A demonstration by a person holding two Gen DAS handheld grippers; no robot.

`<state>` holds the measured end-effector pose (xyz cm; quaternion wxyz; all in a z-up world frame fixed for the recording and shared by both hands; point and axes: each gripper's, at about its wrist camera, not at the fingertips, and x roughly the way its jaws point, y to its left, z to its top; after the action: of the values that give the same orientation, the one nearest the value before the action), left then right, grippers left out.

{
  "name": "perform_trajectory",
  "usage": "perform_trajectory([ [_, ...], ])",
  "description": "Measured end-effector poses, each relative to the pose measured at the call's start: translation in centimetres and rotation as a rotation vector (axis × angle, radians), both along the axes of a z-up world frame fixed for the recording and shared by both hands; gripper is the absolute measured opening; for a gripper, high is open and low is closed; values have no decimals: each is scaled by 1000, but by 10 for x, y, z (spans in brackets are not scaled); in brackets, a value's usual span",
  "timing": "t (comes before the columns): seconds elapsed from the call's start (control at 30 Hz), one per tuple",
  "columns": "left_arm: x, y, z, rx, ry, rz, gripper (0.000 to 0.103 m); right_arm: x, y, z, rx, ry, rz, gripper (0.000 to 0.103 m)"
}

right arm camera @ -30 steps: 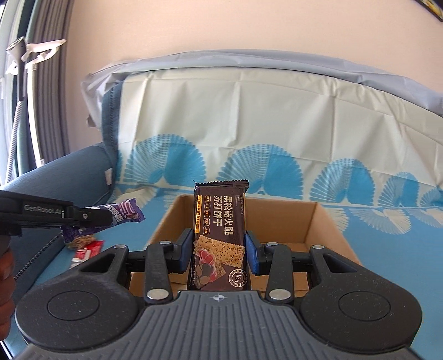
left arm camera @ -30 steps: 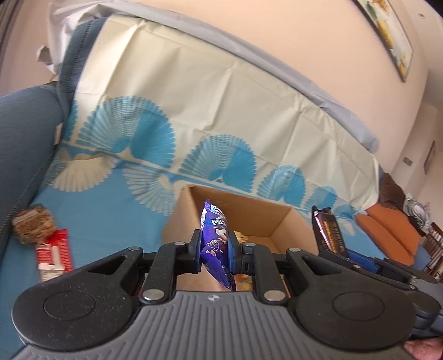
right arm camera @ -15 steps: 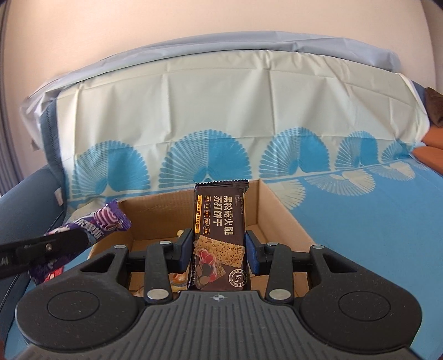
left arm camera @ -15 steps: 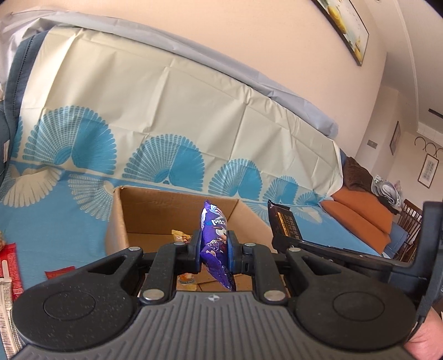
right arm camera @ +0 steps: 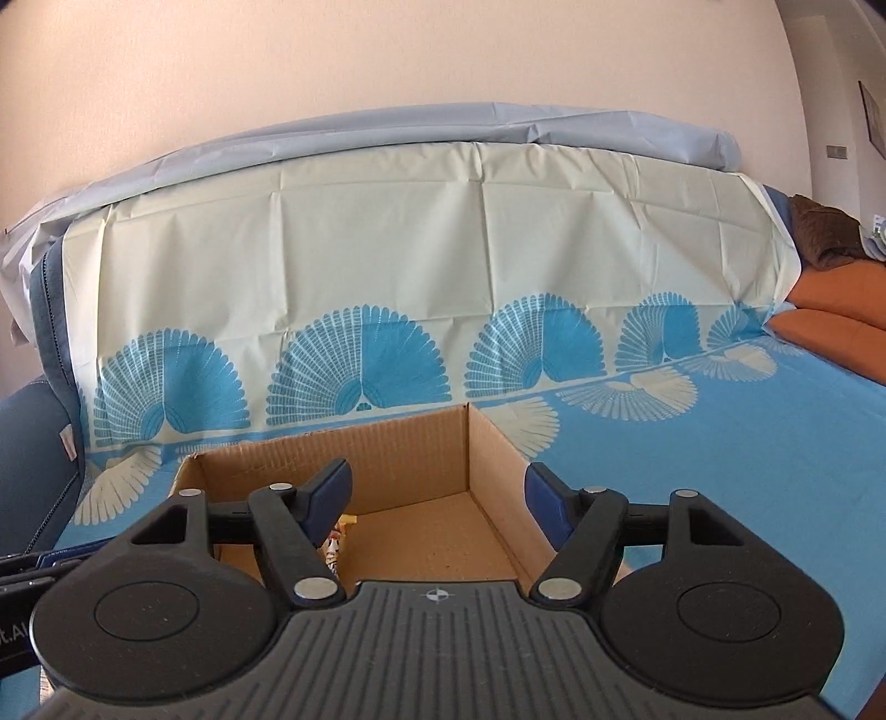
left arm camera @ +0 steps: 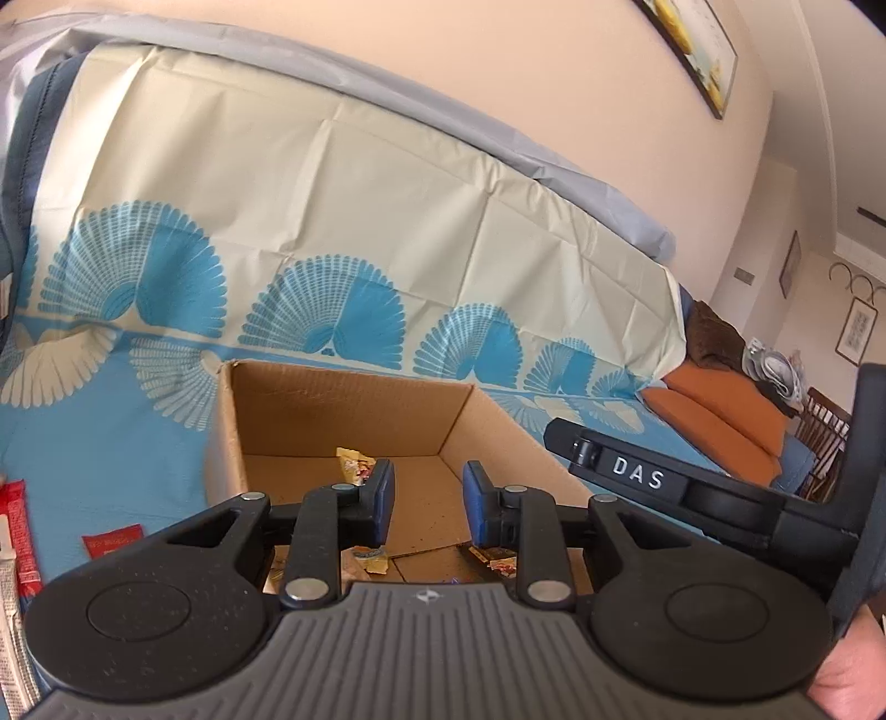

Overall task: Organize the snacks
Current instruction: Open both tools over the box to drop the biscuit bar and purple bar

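Both sets of tongs sit right over the open brown cardboard box (left arm camera: 343, 410), pads spread apart with nothing between them. The left tongs (left arm camera: 427, 505) have a modest gap; the right tongs (right arm camera: 440, 501) are spread much wider.

Looking down past the left tongs, the box floor has a few snack wrappers on it: a yellowish packet (left arm camera: 354, 462) near the back wall, another yellow one (left arm camera: 372, 560) closer in, and a dark brown cracker packet (left arm camera: 493, 559) poking out under the right pad. The right tongs' black arm with "DAS" on it (left arm camera: 637, 473) cuts across the box's right edge in the left view.

Outside the box, off to the left on the blue fan-print sheet (left arm camera: 99, 443), there's a small red sachet (left arm camera: 111, 544) and a long red stick packet (left arm camera: 19, 531) at the frame edge.

Further back, an orange cushion (left arm camera: 714, 426) and a framed picture (left arm camera: 692, 50) on the wall.

Half a second ago the left tongs were pinching a purple packet and the right ones the dark cracker packet; both are let go now.
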<state>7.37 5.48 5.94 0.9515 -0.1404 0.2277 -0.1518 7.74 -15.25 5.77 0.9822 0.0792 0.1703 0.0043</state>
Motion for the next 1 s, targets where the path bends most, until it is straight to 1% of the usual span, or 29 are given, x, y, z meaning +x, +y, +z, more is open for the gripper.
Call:
perform_trajectory([
  [0.07, 0, 6, 1, -5, 10, 15, 30, -2, 4, 1, 4, -2, 7, 72],
  [0.17, -3, 12, 1, 15, 22, 36, 30, -3, 13, 0, 2, 1, 23, 73],
  [0.37, -15, 28, 3, 52, 41, 99, 30, -7, 33, -3, 16, 44, 77, 74],
  [0.57, -39, 52, 12, 60, 44, 205, 30, -20, 58, -3, 28, 73, 150, 76],
  [0.63, -50, 64, 18, 49, 38, 242, 30, -24, 64, -2, 38, 71, 173, 76],
  [0.77, -68, 93, 34, 50, 22, 307, 30, -30, 77, 1, 70, 68, 233, 76],
  [0.87, -75, 126, 37, 23, 70, 372, 30, -35, 87, 4, 87, 58, 284, 76],
  [0.93, -76, 148, 33, -2, 134, 420, 30, -39, 94, 5, 94, 50, 317, 76],
  [1.0, -76, 165, 20, -4, 200, 451, 30, -40, 101, 6, 104, 45, 357, 76],
])
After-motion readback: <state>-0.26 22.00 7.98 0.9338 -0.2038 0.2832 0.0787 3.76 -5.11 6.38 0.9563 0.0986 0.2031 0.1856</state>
